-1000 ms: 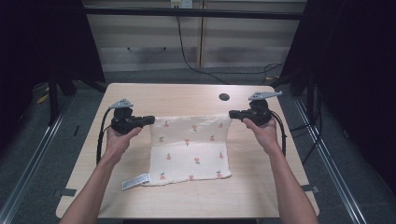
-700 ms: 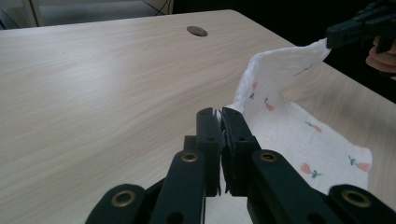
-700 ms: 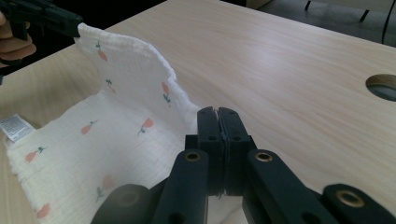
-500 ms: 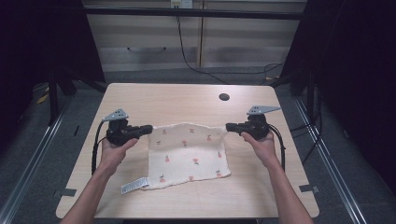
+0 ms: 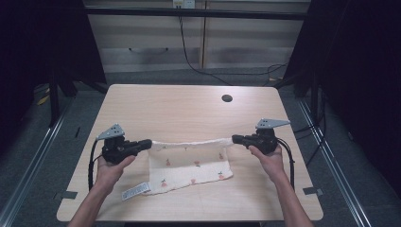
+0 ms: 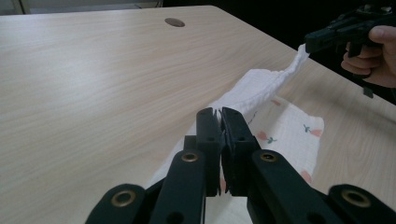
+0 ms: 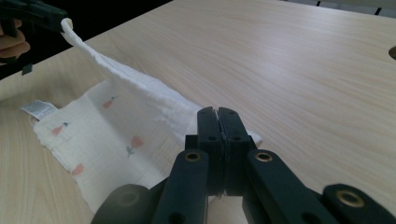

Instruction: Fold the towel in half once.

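Note:
A white cloth [image 5: 191,163] printed with small red fruits lies on the wooden table [image 5: 189,109], its far edge lifted and stretched between both grippers. My left gripper [image 5: 148,143] is shut on the cloth's far left corner; in the left gripper view the jaws [image 6: 221,116] pinch the fabric [image 6: 261,88]. My right gripper [image 5: 235,139] is shut on the far right corner, and its jaws [image 7: 218,116] clamp the cloth [image 7: 140,88] in the right gripper view. The near part of the cloth rests on the table, with a white label [image 5: 135,191] at its front left corner.
A round dark hole [image 5: 227,98] sits in the table toward the far right. Cables trail from both grippers over the table's side edges. Beyond the table stand a pale cabinet [image 5: 189,42] and dark floor.
Both hands have drawn the lifted far edge toward the person and slightly lower, folding the cloth over itself. The grip on each corner is unchanged.

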`<state>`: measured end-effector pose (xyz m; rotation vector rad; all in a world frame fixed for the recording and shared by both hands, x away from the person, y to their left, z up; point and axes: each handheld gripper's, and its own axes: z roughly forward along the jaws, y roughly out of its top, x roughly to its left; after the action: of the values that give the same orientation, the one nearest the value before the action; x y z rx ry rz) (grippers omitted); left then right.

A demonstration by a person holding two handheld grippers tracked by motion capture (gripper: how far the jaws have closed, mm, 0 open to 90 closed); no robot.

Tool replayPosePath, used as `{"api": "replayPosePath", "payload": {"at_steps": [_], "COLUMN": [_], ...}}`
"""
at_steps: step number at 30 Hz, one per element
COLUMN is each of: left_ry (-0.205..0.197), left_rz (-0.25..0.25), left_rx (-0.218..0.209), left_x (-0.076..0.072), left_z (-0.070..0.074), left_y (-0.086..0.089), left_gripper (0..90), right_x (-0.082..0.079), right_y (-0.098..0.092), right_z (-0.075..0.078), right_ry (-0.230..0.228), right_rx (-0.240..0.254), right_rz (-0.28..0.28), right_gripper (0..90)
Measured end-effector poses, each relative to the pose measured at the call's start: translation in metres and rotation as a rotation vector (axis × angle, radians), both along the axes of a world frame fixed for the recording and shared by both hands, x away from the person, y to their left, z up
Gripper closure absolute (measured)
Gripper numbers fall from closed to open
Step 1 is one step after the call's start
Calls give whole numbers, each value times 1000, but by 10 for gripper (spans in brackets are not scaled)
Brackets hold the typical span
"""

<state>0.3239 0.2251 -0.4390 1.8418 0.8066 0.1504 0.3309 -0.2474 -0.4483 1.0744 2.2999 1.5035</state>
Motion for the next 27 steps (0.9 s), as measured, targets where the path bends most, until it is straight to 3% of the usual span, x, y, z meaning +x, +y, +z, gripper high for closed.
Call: {"api": "replayPosePath", "payload": {"at_steps": [9, 13, 20, 22, 24, 27], "left_ry": [25, 40, 61, 61, 83, 85], "left_rz": [-28, -26, -69, -90, -103, -95], "left_rx": [54, 39, 111, 178, 179, 155], "left_x": [-21, -26, -36, -42, -46, -50], "left_z": [-17, -22, -29, -32, -36, -42], "left_y": [0, 2, -5, -7, -8, -7], "left_gripper": [868, 867, 865, 865, 865, 866], "right_x": [-11, -20, -34, -35, -37, -42], "right_y": [1, 2, 4, 3, 3, 4], "right_z": [-14, -18, -30, -32, -31, -29], "right_ry": [35, 58, 115, 130, 128, 126], "right_rx": [-5, -16, -90, -99, -113, -109], "right_rz": [0, 12, 46, 48, 56, 66], "right_gripper": [890, 890, 890, 890, 890, 890]}}
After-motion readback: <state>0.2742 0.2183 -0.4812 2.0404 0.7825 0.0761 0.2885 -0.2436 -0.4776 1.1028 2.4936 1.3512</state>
